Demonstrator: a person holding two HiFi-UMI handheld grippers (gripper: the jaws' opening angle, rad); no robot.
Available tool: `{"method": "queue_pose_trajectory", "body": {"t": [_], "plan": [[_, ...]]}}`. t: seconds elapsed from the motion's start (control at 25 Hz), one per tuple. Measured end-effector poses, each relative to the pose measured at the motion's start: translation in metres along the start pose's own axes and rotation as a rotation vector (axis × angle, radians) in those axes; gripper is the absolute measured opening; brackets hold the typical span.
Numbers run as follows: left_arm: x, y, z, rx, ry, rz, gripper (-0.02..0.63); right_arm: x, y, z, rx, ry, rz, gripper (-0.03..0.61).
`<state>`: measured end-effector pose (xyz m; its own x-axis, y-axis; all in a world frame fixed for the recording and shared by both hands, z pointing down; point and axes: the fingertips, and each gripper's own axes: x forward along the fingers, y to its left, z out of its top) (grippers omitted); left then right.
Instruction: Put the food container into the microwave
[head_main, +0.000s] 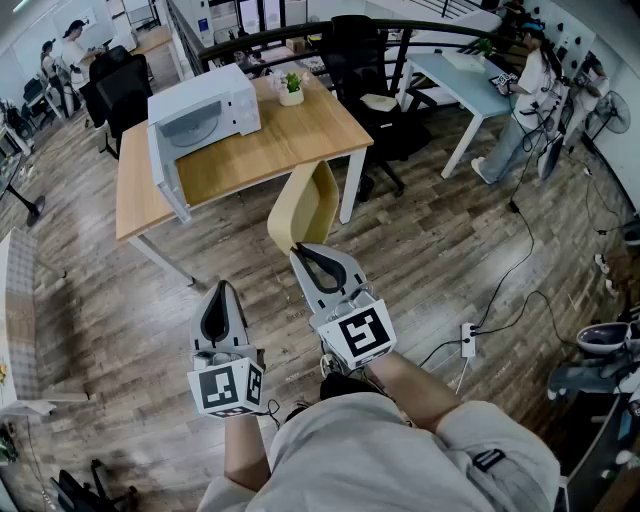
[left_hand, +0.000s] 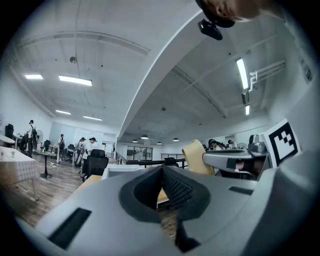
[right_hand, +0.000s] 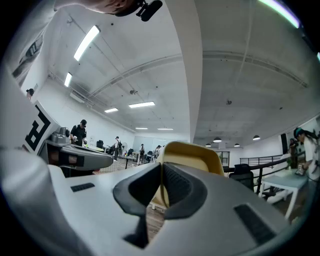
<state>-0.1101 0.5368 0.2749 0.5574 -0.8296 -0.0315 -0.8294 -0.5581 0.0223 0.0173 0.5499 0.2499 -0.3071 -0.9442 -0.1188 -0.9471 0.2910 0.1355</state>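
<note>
Left gripper (head_main: 222, 286) at 7 o'clock, jaws together, empty. Beside it, right gripper (head_main: 300, 249) clamps the yellow food container (head_main: 305, 205) by its rim. Open wood floor (head_main: 430, 250) lies before the table (head_main: 300, 135) edge. The microwave (head_main: 205, 110) stands at 11 o'clock, door open.

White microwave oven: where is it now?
Head view, upper left: the white microwave stands on the wooden table, door open, left of a small potted plant.

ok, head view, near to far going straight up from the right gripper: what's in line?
right gripper → food container, clamped in its jaws → wooden table → potted plant
</note>
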Motion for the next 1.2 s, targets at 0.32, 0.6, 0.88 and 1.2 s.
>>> {"method": "queue_pose_trajectory", "body": {"t": [0.32,0.6,0.88,1.2], "plan": [[0.036,-0.003,-0.012,-0.015,0.019,0.014,0.011,0.025,-0.028,-0.018,-0.019,0.012,0.027,0.023],[0.074,-0.021,-0.020,-0.023,0.038,0.036,0.011,0.038,-0.063,-0.042,0.012,0.047,0.074,0.021],[0.100,-0.022,-0.040,-0.021,0.090,0.065,0.011,0.059,-0.089,-0.068,0.034,0.079,0.109,0.021],[0.143,0.008,-0.059,-0.025,0.113,0.053,0.011,0.105,-0.088,-0.103,0.045,0.130,0.129,0.021]]}}
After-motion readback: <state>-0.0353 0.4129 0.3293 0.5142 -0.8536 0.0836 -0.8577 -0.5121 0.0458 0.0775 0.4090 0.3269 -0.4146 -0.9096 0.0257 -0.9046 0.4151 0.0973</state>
